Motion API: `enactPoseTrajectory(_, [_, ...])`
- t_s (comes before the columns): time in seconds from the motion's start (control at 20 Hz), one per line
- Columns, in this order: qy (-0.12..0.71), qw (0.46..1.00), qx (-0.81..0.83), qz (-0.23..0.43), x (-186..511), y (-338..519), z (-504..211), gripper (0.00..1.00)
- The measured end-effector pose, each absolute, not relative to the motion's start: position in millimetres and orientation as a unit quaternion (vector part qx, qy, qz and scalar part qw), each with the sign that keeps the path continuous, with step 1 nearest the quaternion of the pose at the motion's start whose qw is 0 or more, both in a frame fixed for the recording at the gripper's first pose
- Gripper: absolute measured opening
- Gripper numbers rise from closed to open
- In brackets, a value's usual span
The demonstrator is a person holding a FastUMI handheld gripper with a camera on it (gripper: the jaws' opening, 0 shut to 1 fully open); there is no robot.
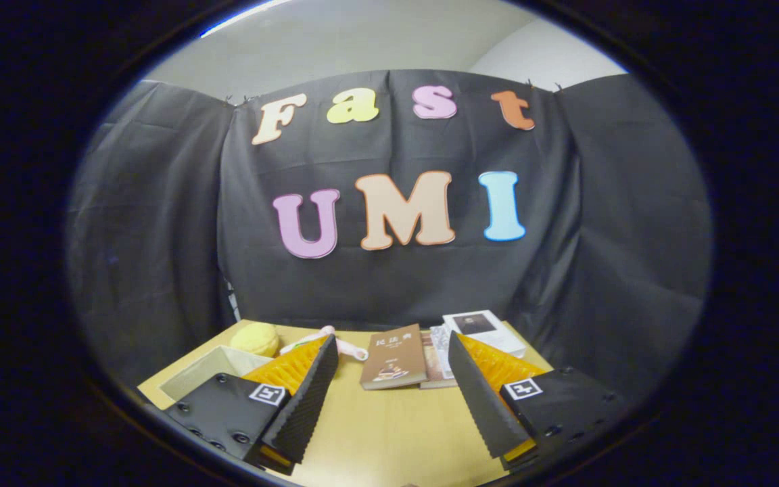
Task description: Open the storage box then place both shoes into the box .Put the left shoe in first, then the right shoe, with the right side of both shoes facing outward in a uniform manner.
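Hovering above the wooden table (389, 419), gripper (393, 352) fingers spread wide (nothing between them), brown book (393, 357) just ahead, open storage box (203, 368) at near left, yellow plush (255, 338) beyond it.

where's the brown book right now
In the gripper view the brown book lies on the table, just ahead of the open gripper, with the other books at its right.

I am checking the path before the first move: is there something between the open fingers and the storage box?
Nothing visible blocks it. The gripper is open over bare table; the storage box sits beside its left finger. The books lie ahead, off that path.
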State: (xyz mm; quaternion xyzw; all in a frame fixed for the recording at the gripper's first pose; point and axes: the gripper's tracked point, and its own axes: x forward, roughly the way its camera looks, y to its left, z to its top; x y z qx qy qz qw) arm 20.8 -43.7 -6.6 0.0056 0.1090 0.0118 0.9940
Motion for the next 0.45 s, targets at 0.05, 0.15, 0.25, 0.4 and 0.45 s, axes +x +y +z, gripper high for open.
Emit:
enactPoseTrajectory(0.05, [0.105,0.994,0.0,0.007,19,-52,-8,1.0])
enactPoseTrajectory(0.15, [0.104,0.995,0.002,0.005,19,-58,-13,1.0])
enactPoseTrajectory(0.25, [0.098,0.995,0.0,0.001,22,-71,-12,1.0])
enactPoseTrajectory(0.4, [0.082,0.997,-0.007,0.006,23,-72,-5,1.0])
enactPoseTrajectory(0.45, [0.077,0.997,-0.009,0.008,23,-72,-3,1.0])
